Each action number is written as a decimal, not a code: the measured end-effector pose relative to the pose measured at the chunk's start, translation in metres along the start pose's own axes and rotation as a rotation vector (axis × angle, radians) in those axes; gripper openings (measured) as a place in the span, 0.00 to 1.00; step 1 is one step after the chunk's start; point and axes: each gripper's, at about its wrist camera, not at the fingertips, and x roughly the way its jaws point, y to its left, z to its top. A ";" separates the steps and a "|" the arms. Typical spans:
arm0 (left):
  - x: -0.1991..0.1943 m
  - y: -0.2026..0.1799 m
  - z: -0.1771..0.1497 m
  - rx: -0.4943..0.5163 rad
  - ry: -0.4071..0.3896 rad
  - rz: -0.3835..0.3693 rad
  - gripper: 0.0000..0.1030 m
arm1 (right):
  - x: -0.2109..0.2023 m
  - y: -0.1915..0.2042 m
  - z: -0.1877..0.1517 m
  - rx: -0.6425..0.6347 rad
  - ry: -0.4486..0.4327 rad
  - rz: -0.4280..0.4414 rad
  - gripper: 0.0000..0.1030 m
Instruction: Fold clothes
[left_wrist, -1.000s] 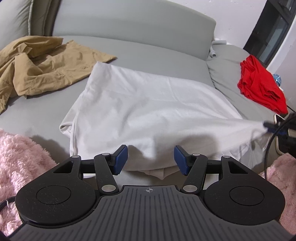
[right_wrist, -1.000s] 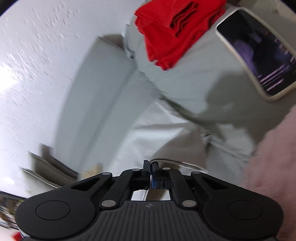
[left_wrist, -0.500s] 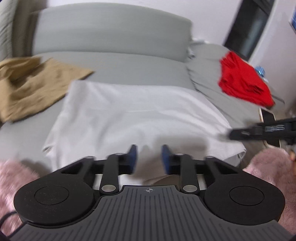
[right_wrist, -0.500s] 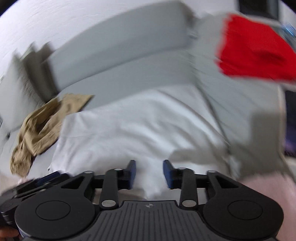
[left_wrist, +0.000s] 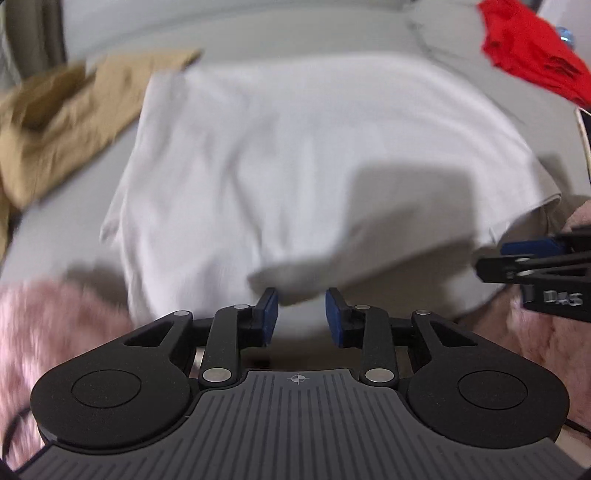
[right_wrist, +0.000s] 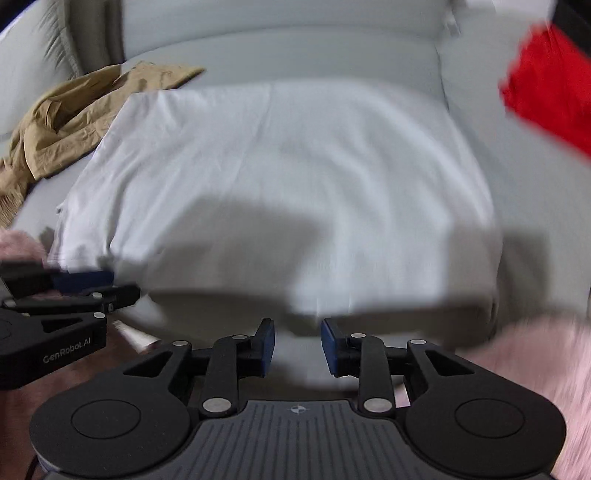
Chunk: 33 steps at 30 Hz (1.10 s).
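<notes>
Progress looks partial: white shirt (right_wrist: 288, 192) lies spread on the sofa (right_wrist: 280, 51), folded perhaps once; tan garment (right_wrist: 74, 122) unfolded, red one (left_wrist: 532, 51) folded aside. Left tongs (left_wrist: 301, 314) and right tongs (right_wrist: 297, 347) gape, holding nothing.

I see a grey sofa (right_wrist: 295, 55), its backrest running across the far edge of the seat. A pale grey cushion (left_wrist: 436, 33) sits at the seat's far right corner. Pink fluffy fabric (left_wrist: 55, 325) lies along the near edge, at both the left and right corners. A phone (left_wrist: 584, 129) rests at the right edge, mostly cut off from my view.
</notes>
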 end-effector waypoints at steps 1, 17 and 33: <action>-0.004 0.004 -0.001 -0.025 -0.017 -0.014 0.35 | -0.005 -0.003 -0.001 0.011 -0.016 0.007 0.28; 0.001 0.068 0.095 -0.136 -0.296 -0.016 0.27 | 0.008 -0.054 0.080 -0.058 -0.411 -0.061 0.21; 0.099 0.139 0.176 -0.331 -0.259 0.085 0.06 | 0.101 -0.075 0.164 -0.117 -0.407 0.001 0.23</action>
